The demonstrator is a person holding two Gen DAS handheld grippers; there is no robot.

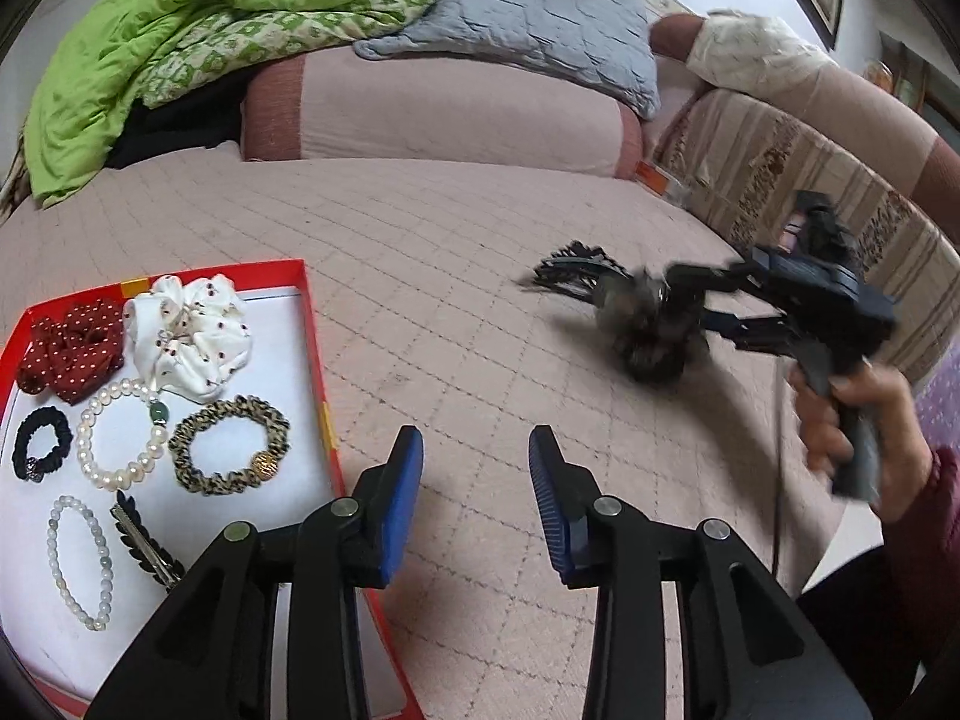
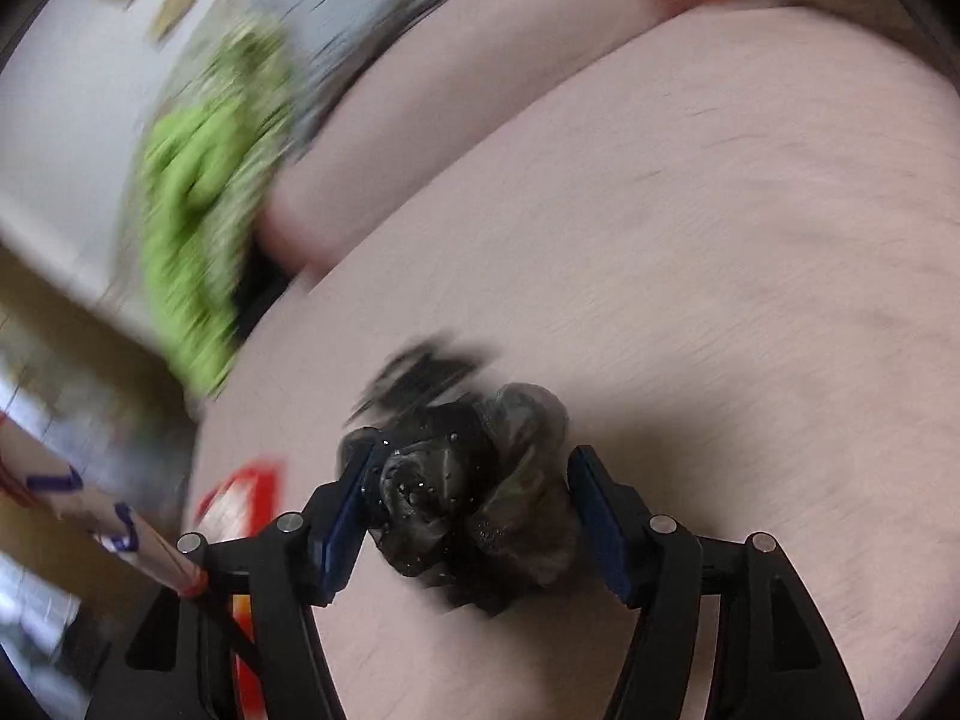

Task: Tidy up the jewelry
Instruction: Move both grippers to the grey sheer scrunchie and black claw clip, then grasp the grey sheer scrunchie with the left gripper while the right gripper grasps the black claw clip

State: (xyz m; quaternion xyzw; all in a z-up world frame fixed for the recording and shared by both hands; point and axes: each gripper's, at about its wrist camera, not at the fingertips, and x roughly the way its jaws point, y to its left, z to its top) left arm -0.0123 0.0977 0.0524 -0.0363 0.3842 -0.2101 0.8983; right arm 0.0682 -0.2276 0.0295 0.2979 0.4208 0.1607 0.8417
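A red-rimmed tray (image 1: 313, 336) at the left holds a red dotted scrunchie (image 1: 66, 348), a white scrunchie (image 1: 186, 330), a pearl bracelet (image 1: 123, 435), a leopard hair tie (image 1: 228, 444), a black hair tie (image 1: 39, 444), a pale bead bracelet (image 1: 81, 561) and a black leaf clip (image 1: 144, 540). My left gripper (image 1: 477, 441) is open and empty over the pink bedspread, just right of the tray. A dark sheer scrunchie (image 2: 474, 498) sits between the spread fingers of my right gripper (image 2: 471, 462), low over the bed; the pads do not squeeze it. A blurred black fringed piece (image 1: 570, 276) lies just beyond it.
A pink bolster (image 1: 432, 114), a green quilt (image 1: 180, 30) and a grey pillow (image 1: 540, 18) lie at the far side of the bed. A striped cushion (image 1: 810, 180) lines the right edge. A person's hand (image 1: 840, 420) holds the right gripper's handle.
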